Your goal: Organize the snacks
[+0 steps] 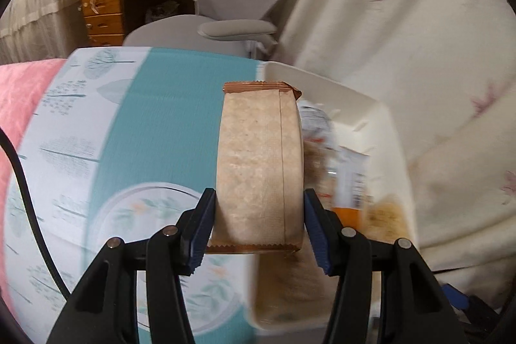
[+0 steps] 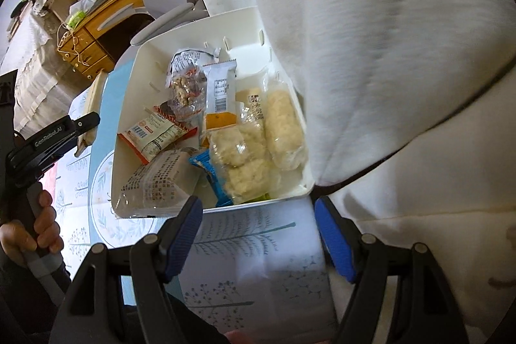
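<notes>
Here the left gripper [image 1: 258,226] has its fingers clamped on a snack packet [image 1: 259,166]: a long, pale beige bar in clear wrap, with brown crimped seals at both ends and a seam running down its length. It is held up over the surface [image 1: 154,118], which wears a teal and white cloth with tree prints, just left of the white bin [image 2: 222,31]. In the right wrist view the bin holds a jumble of wrapped snacks, among them two pale rice cakes [image 2: 264,137], a red and white packet [image 2: 154,134] and a bag of nuts [image 2: 187,92]. The right gripper [image 2: 258,234] hangs near the bin's near edge, fingers apart with nothing between them. In the left wrist view the bin's contents are blurred and partly hidden behind the packet. Print on the wrappers is too small to read.
</notes>
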Available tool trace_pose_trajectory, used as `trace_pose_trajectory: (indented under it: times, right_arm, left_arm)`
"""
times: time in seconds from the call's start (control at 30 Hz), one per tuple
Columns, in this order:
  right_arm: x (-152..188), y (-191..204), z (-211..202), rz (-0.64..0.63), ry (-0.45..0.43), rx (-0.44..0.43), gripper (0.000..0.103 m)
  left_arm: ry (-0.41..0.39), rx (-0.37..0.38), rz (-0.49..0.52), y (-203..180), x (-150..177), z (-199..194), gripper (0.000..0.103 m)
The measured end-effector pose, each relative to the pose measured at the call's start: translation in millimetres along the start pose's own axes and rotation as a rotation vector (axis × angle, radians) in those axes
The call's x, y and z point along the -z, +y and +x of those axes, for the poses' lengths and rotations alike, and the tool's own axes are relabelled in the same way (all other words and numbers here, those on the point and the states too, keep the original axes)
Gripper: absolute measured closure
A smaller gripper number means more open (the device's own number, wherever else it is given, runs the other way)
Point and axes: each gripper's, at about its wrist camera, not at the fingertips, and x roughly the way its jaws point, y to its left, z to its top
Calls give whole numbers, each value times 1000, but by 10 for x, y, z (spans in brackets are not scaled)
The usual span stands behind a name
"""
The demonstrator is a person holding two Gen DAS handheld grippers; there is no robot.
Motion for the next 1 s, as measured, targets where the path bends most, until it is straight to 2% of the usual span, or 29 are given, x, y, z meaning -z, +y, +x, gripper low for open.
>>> trace_pose_trajectory:
  times: [0.23, 0.3, 0.37, 0.43, 0.5, 0.67, 0.83, 1.0]
  right_arm:
    - [8, -190, -45, -11, -8, -4, 30]
    - [21, -214, -56, -14, -6, -5, 30]
    - [40, -200, -69, -17, -6, -7, 30]
    - [66, -165, -82, -23, -7, -10, 30]
    - [92, -110, -93, -33, -5, -13, 30]
    - [144, 39, -120, -40, -6, -11, 30]
    - [301, 329, -100, -34, 16, 7, 30]
    - [609, 721, -32, -19, 50, 33, 28]
  left_arm:
    - [4, 120, 24, -432, 159, -7, 50]
    - [14, 124, 31, -532, 199, -26, 50]
    - [10, 135, 44, -593, 247, -67, 48]
    - [16, 139, 50, -600, 287, -107, 37]
    - [36, 130, 45, -554, 330, -135, 34]
    - [78, 107, 25, -265, 462, -218, 29]
    - [122, 88, -35, 286, 705, -405, 28]
    - [134, 51, -56, 908, 947, -702, 27]
